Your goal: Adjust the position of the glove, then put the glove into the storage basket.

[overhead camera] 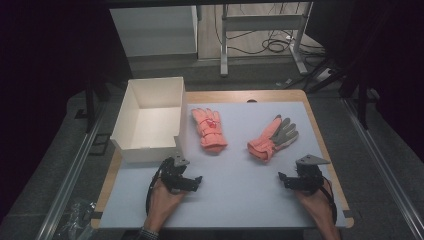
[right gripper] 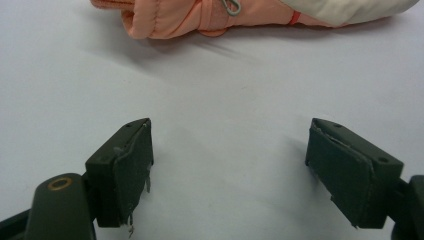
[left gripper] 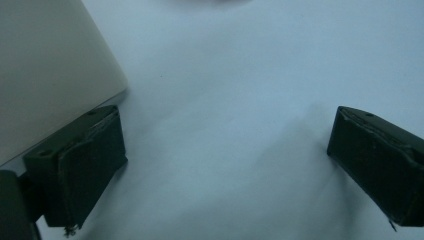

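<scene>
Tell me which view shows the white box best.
The high view: the white box appears whole there, open-topped, at the table's left edge beside the left glove. The left gripper view catches only a bit of its outer wall beside the open left gripper.

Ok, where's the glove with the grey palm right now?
In the high view, the grey-palmed glove lies right of centre on the mat, ahead of the right gripper, apart from the other glove.

Box [overhead camera: 150, 120] left – two gloves [overhead camera: 209, 129] [overhead camera: 273, 138] right, on table [overhead camera: 240, 195].
</scene>
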{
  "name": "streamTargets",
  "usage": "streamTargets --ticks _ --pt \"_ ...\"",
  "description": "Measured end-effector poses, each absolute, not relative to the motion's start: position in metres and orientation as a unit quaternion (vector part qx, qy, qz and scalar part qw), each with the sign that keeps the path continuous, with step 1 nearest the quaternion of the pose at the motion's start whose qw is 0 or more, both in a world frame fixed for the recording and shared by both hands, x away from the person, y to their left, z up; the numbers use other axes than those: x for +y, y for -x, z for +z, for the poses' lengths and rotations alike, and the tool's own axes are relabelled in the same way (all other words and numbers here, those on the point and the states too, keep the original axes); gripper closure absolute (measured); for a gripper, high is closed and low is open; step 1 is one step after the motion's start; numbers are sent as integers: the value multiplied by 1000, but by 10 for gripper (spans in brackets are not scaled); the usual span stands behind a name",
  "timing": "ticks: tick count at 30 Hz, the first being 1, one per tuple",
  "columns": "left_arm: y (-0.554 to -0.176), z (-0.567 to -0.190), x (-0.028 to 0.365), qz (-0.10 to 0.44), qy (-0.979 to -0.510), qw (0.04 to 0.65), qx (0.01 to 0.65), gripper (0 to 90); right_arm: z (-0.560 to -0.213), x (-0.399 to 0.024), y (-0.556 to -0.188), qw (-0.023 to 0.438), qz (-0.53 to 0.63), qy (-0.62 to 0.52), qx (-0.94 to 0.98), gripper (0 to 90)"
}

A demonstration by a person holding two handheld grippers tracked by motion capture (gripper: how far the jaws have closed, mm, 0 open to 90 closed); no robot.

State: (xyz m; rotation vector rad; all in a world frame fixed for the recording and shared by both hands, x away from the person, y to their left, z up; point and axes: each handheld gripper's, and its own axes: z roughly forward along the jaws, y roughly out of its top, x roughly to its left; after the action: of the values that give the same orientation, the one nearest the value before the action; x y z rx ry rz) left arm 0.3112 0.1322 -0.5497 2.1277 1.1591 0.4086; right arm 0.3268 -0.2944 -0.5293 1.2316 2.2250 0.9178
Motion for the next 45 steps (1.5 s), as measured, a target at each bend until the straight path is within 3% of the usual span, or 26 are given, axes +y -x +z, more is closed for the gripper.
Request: streamTargets --ticks 7,18,45 --pt "-311 -550 132 158 -816 334 444 20 -530 -294 -327 213 330 -443 806 135" --pt "-311 -550 132 159 -815 338 444 19 -529 -294 -328 213 327 -442 807 134" --pt "-311 -550 132 159 -815 337 444 19 -507 -296 -337 198 350 -456 794 222"
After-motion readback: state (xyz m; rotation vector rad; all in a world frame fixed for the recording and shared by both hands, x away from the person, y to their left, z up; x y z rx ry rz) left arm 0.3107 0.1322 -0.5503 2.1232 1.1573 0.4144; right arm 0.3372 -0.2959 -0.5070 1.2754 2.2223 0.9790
